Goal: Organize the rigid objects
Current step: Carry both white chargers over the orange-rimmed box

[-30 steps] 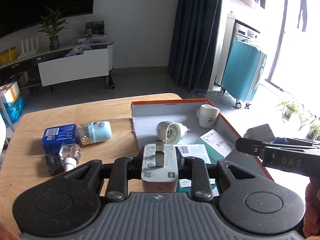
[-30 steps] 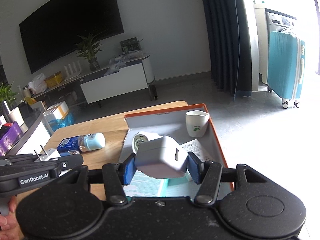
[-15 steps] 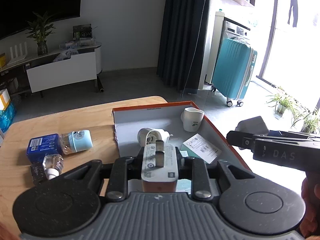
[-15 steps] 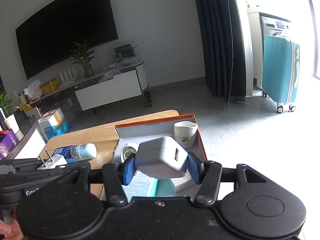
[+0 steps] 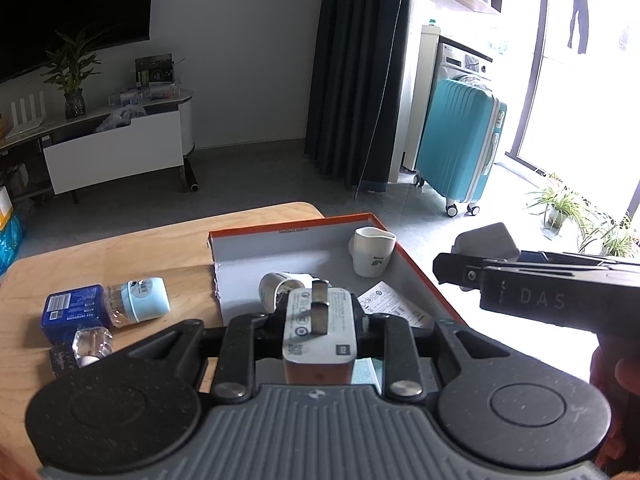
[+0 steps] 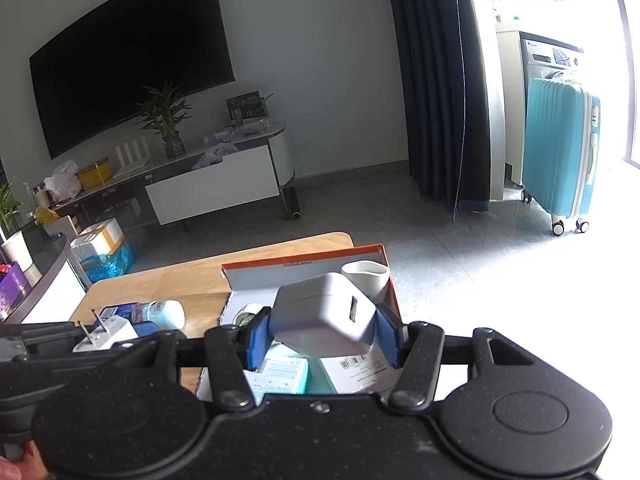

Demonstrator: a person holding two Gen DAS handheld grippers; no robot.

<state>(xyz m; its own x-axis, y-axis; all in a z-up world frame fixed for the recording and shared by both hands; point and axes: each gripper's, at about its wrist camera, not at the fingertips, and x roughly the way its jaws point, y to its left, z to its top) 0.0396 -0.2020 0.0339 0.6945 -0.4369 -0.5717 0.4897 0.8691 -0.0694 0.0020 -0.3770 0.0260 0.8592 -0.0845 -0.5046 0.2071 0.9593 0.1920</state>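
Jaws of both grippers were full: the left gripper point(image 5: 318, 330) squeezed a plug point(image 5: 319, 326), prongs up, and the right gripper point(image 6: 323, 338) squeezed a charger point(image 6: 326, 317). Both hung over the box's point(image 5: 292, 231) near edge, the charger toward its right side.

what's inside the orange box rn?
Inside the orange box: a white cup at the far right corner, a round white plug adapter lying on its side, and printed cartons. The held chargers and grippers hide the near part.

Pale matt wooden worktop point(image 5: 120, 256), smooth white plastic charger point(image 5: 320, 330) with metal prongs, speckled black plastic claw point(image 6: 322, 334), glossy ceramic cup point(image 5: 374, 254)
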